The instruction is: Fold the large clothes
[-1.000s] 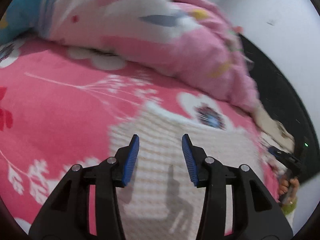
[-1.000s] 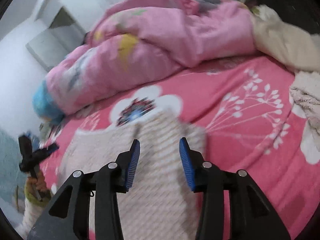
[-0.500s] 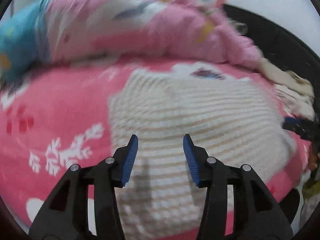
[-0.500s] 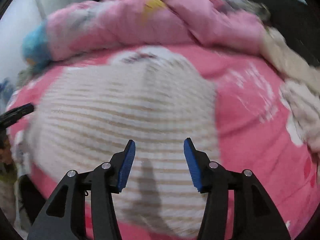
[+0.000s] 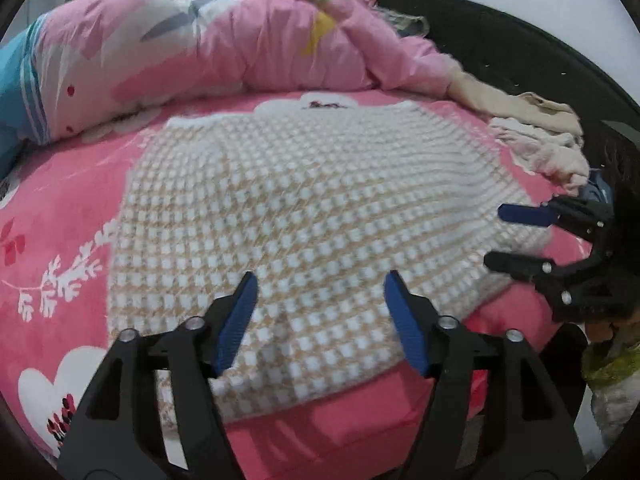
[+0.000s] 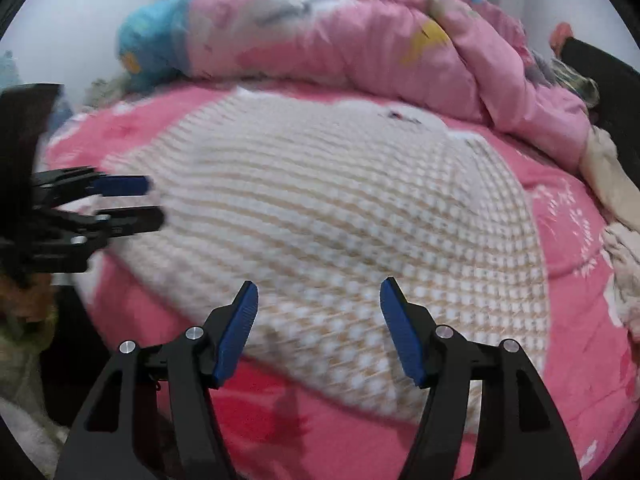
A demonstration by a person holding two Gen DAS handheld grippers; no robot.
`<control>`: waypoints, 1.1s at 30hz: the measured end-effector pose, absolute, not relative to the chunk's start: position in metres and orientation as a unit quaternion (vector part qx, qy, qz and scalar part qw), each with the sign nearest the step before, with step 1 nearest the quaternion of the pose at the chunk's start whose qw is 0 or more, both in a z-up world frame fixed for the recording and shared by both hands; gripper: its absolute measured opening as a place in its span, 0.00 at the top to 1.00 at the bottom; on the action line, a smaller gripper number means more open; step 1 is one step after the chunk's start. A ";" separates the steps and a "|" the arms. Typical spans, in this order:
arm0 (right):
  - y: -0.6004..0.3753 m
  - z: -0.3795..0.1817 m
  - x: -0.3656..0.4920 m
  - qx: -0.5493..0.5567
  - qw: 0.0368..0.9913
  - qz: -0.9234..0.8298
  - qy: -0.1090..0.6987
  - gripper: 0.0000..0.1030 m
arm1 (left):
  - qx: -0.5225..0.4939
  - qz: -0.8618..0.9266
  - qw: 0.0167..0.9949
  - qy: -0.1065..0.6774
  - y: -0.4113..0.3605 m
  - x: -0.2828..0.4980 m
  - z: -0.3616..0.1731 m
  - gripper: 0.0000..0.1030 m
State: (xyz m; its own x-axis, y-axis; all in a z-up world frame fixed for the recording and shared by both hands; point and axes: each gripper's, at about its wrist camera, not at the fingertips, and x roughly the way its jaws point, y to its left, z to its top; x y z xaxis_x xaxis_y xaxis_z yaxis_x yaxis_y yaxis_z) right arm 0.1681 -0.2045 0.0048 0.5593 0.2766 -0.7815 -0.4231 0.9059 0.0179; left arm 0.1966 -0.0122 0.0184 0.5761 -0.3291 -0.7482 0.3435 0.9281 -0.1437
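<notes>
A large white-and-beige checked knit garment (image 5: 304,216) lies spread flat on the pink floral bed sheet (image 5: 60,216); it also shows in the right wrist view (image 6: 340,216). My left gripper (image 5: 320,312) is open and empty, hovering above the garment's near edge. My right gripper (image 6: 318,316) is open and empty, above the garment's near edge too. The right gripper shows at the right edge of the left wrist view (image 5: 508,236), and the left gripper shows at the left edge of the right wrist view (image 6: 144,200); both are open.
A bunched pink floral duvet (image 5: 240,40) lies along the far side of the bed. A pile of cream and pale pink clothes (image 5: 536,140) sits at the right. A dark headboard (image 5: 500,44) stands behind. The bed's front edge (image 5: 340,432) is just below the grippers.
Both grippers have pulled back and up toward the bed's front edge, so the whole garment is in view. Both stayed open and empty.
</notes>
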 end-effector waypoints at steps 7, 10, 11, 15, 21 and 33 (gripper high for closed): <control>-0.207 -0.024 0.186 -0.080 0.862 0.176 0.469 0.37 | 0.042 -0.160 0.871 0.463 -0.028 0.198 -0.021 0.33; -0.222 0.017 0.201 -0.082 0.886 0.172 0.423 0.37 | 0.013 -0.184 0.883 0.431 -0.024 0.194 0.012 0.33; -0.226 0.024 0.214 -0.083 0.893 0.159 0.414 0.37 | 0.017 -0.184 0.890 0.416 -0.025 0.199 0.021 0.33; -0.235 0.006 0.274 -0.054 0.898 0.128 0.418 0.37 | 0.005 -0.190 0.895 0.404 -0.041 0.253 0.028 0.32; -0.231 -0.036 0.302 -0.040 0.880 0.142 0.451 0.31 | -0.003 -0.167 0.872 0.460 -0.047 0.300 -0.029 0.28; -0.265 -0.009 0.185 0.012 0.897 0.111 0.427 0.32 | -0.026 -0.180 0.874 0.452 -0.004 0.196 -0.015 0.28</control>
